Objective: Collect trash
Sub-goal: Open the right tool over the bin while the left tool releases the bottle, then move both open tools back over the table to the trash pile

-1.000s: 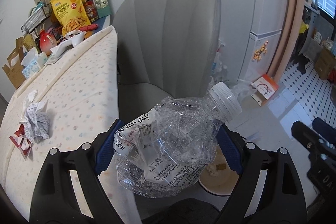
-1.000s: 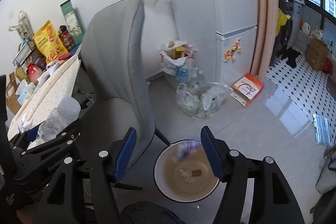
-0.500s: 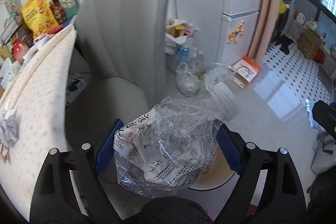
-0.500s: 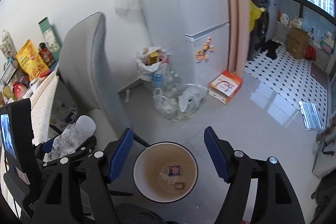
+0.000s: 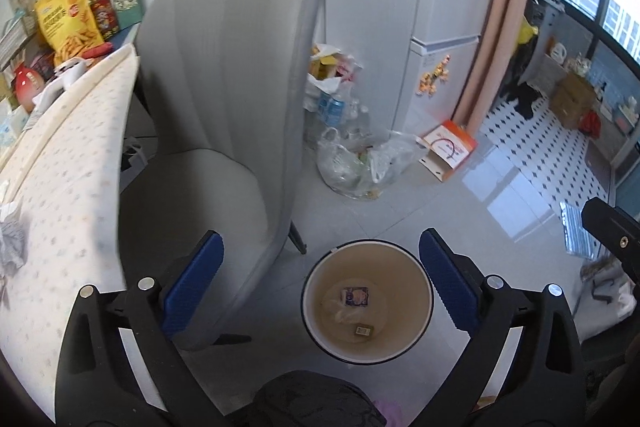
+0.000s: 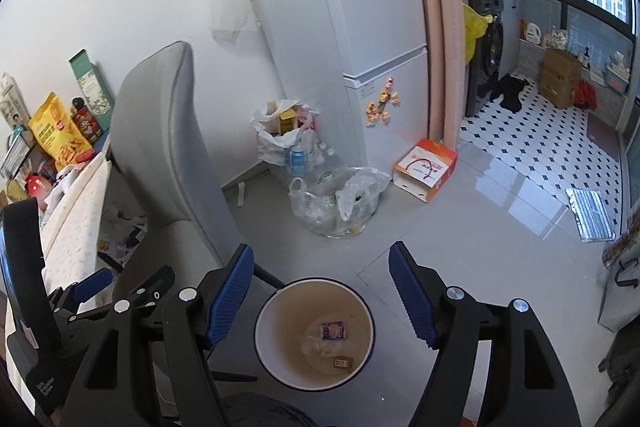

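Note:
A white round trash bin [image 5: 422, 287] stands on the floor below both grippers; it also shows in the right wrist view [image 6: 264, 323]. Inside lie a clear crushed plastic bottle [image 5: 340, 309], a small purple packet [image 5: 355, 296] and a small brown packet [image 5: 363, 330]. My left gripper [image 5: 320, 279] is open and empty above the bin. My right gripper [image 6: 322, 295] is open and empty above the bin. The left gripper [image 6: 120, 291] shows at the left of the right wrist view. A crumpled paper [image 5: 12, 243] lies on the table [image 5: 72, 171].
A grey chair [image 5: 224, 99] stands between the table and the bin. Clear plastic bags of bottles [image 5: 360, 163] and an orange-white box [image 5: 448, 149] lie on the floor by the white fridge [image 5: 440, 7]. Snack packets [image 5: 68, 19] stand at the table's far end.
My left gripper swung right from the table to above the bin and opened. The crushed bottle it held has dropped into the bin. The right gripper stayed open above the bin.

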`<control>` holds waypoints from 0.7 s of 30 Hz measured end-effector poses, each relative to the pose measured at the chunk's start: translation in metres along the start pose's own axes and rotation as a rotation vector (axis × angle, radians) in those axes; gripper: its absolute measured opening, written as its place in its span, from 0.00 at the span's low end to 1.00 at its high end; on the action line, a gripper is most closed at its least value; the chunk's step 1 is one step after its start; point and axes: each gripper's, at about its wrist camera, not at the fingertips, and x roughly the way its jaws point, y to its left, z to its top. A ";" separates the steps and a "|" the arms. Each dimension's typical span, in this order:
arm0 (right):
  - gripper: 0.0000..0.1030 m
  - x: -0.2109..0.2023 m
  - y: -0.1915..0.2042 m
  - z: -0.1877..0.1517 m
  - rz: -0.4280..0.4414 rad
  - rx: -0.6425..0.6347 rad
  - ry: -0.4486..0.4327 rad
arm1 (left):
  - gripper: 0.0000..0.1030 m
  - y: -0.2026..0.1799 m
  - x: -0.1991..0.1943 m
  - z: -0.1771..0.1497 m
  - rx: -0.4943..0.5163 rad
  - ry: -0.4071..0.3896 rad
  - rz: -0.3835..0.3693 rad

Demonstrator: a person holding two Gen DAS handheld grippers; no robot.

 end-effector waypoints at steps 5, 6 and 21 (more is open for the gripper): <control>0.73 -0.016 0.026 -0.002 0.026 -0.048 -0.016 | 0.94 0.025 -0.024 -0.002 -0.042 -0.035 0.020; 0.75 -0.019 0.030 0.000 0.030 -0.058 -0.021 | 0.94 0.031 -0.031 -0.002 -0.053 -0.047 0.024; 0.90 -0.096 0.134 -0.024 0.112 -0.214 -0.106 | 0.94 0.135 -0.131 -0.030 -0.206 -0.190 0.091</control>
